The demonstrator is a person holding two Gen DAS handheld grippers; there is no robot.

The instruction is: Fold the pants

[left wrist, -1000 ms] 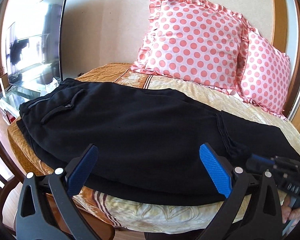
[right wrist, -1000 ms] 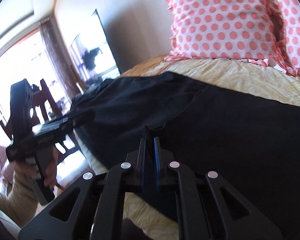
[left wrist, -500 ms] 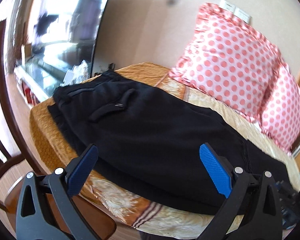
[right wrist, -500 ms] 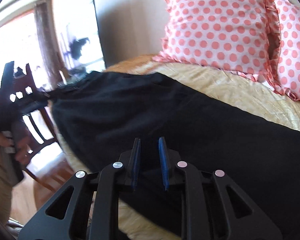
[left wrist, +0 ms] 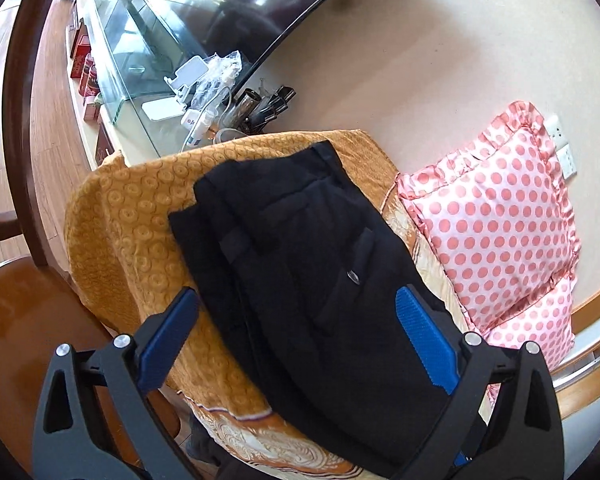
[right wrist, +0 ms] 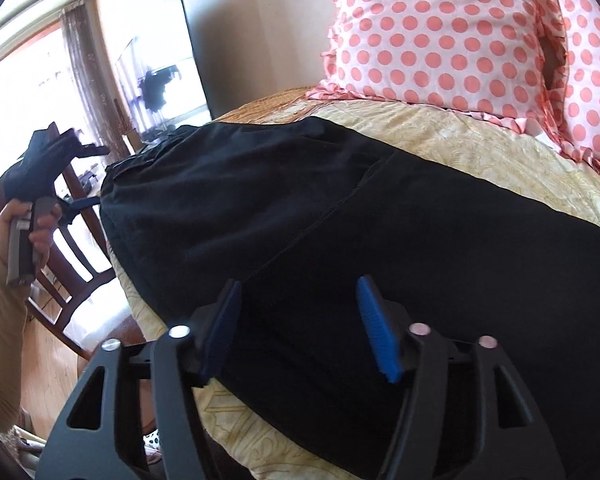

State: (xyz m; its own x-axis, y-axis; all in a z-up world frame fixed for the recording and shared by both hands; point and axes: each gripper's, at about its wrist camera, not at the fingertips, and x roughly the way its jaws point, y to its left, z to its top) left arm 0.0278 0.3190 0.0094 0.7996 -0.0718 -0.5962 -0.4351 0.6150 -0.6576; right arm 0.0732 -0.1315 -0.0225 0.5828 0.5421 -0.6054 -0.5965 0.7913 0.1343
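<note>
Bed (left wrist: 112, 216) with gold cover carries black pants (left wrist: 312, 280), long axis running from upper centre to lower right of left view. Left gripper (left wrist: 296, 336) spread wide above waistband end, nearer it. Right gripper (right wrist: 300, 328) half spread, empty, over leg section.

the pants (left wrist: 320, 280) are plain black all over, with a small silvery button on the pocket. the bed cover (left wrist: 132, 240) is golden orange with a ring pattern near the pants' waist, paler cream yellow with a leafy print (right wrist: 480, 148) toward the pillows. the pillows (right wrist: 440, 32) are pale pink with coral polka dots and coral ruffled edges. the left gripper (left wrist: 296, 344) and right gripper (right wrist: 300, 328) have black frames with blue pads. the chair (left wrist: 24, 320) is dark reddish brown.
</note>
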